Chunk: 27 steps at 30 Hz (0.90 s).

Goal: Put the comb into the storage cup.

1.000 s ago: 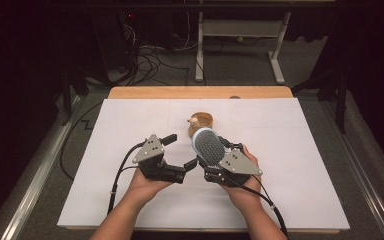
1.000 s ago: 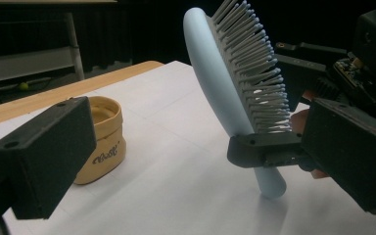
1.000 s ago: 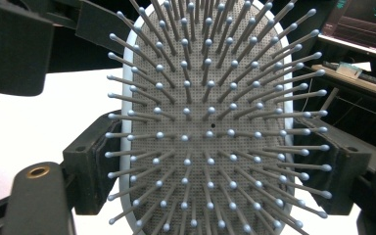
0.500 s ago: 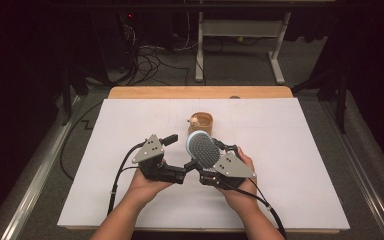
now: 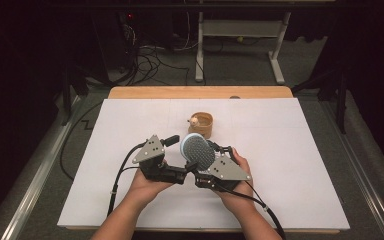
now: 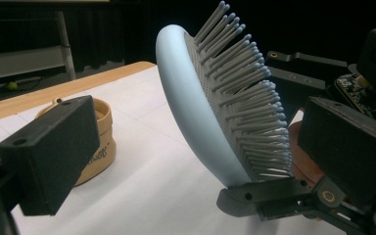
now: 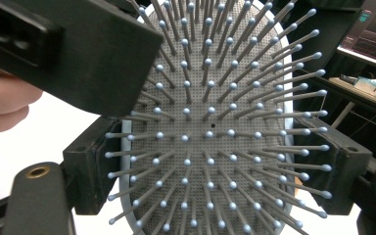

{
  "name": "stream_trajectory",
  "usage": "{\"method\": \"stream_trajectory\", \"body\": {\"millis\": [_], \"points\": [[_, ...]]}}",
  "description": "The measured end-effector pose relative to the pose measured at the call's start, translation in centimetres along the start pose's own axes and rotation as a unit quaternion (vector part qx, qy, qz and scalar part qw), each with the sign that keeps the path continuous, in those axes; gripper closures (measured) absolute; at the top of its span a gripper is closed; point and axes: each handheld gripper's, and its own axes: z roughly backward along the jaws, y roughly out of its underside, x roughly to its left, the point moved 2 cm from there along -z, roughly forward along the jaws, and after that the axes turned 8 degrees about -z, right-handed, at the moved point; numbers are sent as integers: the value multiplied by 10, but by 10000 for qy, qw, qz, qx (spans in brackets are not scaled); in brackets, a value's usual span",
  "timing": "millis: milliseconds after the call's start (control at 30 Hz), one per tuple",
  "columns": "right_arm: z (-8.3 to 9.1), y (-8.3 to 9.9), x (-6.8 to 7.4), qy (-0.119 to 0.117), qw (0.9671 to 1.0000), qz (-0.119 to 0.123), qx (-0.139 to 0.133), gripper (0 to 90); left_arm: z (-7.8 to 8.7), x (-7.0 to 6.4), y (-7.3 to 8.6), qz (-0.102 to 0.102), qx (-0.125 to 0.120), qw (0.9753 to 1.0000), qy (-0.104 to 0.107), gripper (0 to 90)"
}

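A light blue hairbrush (image 5: 197, 150) with grey bristles (image 7: 210, 132) stands on edge above the white sheet. My right gripper (image 5: 202, 162) is shut on it, its jaws pressing the two sides of the brush head (image 7: 218, 169). My left gripper (image 5: 178, 158) is open around the same brush (image 6: 196, 112). One of its pads (image 6: 49, 152) stands well off the smooth back and the other pad (image 6: 347, 147) is at the bristle tips. That left pad (image 7: 68, 49) covers part of the bristle face in the right gripper view.
A tan round cup (image 5: 201, 124) with a small knob sits on the sheet just beyond the brush, left of it in the left gripper view (image 6: 100, 142). The white sheet (image 5: 290, 150) covers a wooden table (image 5: 200, 92). Cables and a stand leg lie on the floor behind.
My right gripper has carried the brush leftward and turned it; its head now sits between my left gripper's open jaws. The left hand has hardly moved.
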Motion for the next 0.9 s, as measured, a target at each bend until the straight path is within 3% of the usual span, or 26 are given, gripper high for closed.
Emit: {"method": "stream_trajectory", "body": {"millis": [233, 900], "points": [[-1, -2, 4, -60, 10000, 31, -17, 206, -1, 0, 1, -23, 31, 10000, -33, 45], [-3, -2, 9, -112, 9999, 59, 7, 206, -1, 1, 2, 143, -52, 9998, 140, 153]]}}
